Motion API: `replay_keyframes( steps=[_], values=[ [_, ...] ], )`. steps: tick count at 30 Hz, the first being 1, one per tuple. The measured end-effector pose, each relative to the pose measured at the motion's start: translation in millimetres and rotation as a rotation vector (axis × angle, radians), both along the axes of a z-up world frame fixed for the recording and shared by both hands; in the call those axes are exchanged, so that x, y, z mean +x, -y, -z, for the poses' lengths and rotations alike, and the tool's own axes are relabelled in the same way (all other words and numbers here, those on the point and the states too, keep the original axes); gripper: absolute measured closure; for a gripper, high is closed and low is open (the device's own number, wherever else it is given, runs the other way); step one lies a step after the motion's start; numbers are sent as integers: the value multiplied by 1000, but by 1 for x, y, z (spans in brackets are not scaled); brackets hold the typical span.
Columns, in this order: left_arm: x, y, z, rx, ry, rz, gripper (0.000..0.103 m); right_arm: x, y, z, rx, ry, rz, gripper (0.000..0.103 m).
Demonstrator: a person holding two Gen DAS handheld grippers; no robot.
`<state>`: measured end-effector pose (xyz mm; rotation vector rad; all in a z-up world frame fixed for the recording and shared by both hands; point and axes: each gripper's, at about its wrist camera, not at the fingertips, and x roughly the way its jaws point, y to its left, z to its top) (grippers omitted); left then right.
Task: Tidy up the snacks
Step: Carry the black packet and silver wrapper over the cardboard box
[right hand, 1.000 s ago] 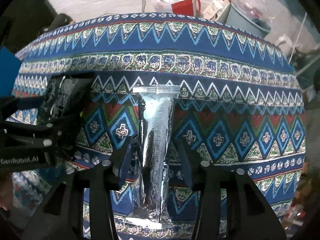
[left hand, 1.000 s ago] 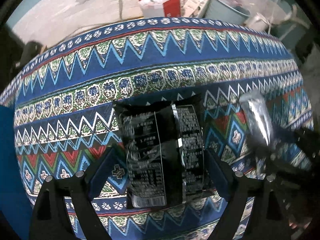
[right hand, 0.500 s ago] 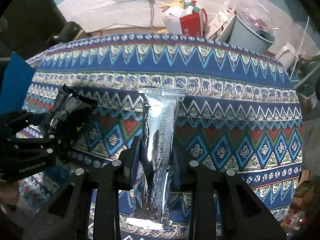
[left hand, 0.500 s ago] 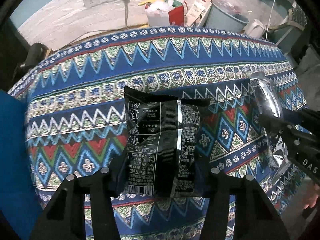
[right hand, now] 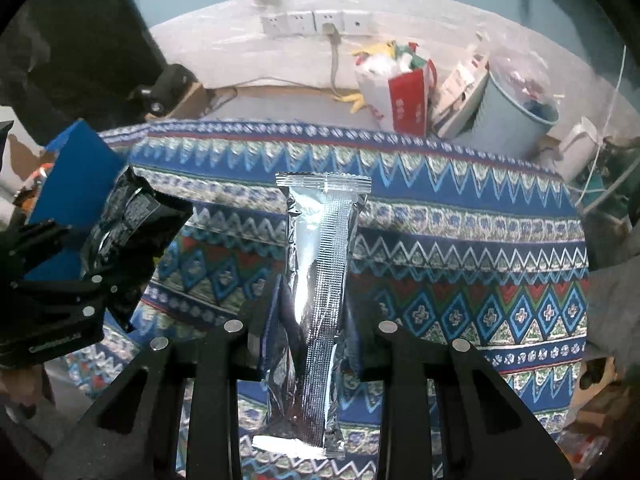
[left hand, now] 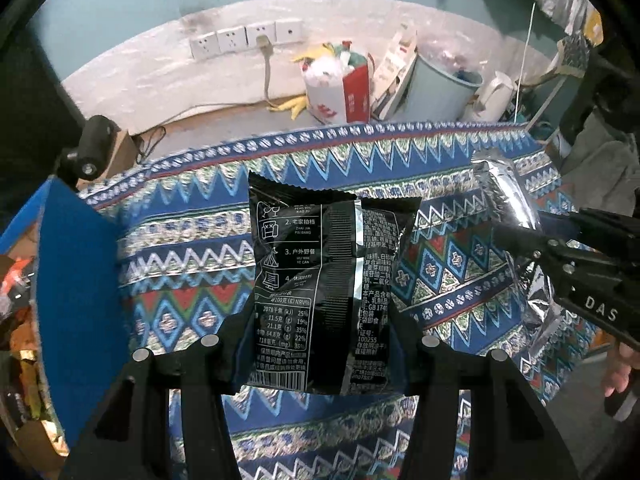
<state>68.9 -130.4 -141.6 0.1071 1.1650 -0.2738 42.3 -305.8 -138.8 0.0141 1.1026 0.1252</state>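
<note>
A black snack bag (left hand: 320, 280) with white print hangs upright above the patterned tablecloth (left hand: 192, 264), and my left gripper (left hand: 316, 344) is shut on its lower half. My right gripper (right hand: 308, 320) is shut on a long silver foil packet (right hand: 320, 272), also lifted off the cloth. In the left wrist view the silver foil packet (left hand: 508, 196) and the right gripper (left hand: 520, 236) show at the right. In the right wrist view the black snack bag (right hand: 132, 224) and the left gripper (right hand: 116, 276) show at the left.
A blue box (left hand: 76, 292) stands at the table's left edge with more snack wrappers (left hand: 16, 320) beside it. Behind the table are a red-and-white bag (left hand: 340, 84), a grey bin (left hand: 440, 88), a white kettle (left hand: 496, 92) and wall sockets (left hand: 244, 38).
Both grippers closed on their packets and lifted them off the cloth. The table has dropped lower in both views, and more of the floor and wall behind shows.
</note>
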Motion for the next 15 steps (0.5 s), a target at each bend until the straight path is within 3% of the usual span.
replay_keyframes(
  steps=[15],
  values=[
    [-35, -64, -62, -41, 117, -61, 48, -6, -55, -57, 38, 92, -87, 75]
  ],
)
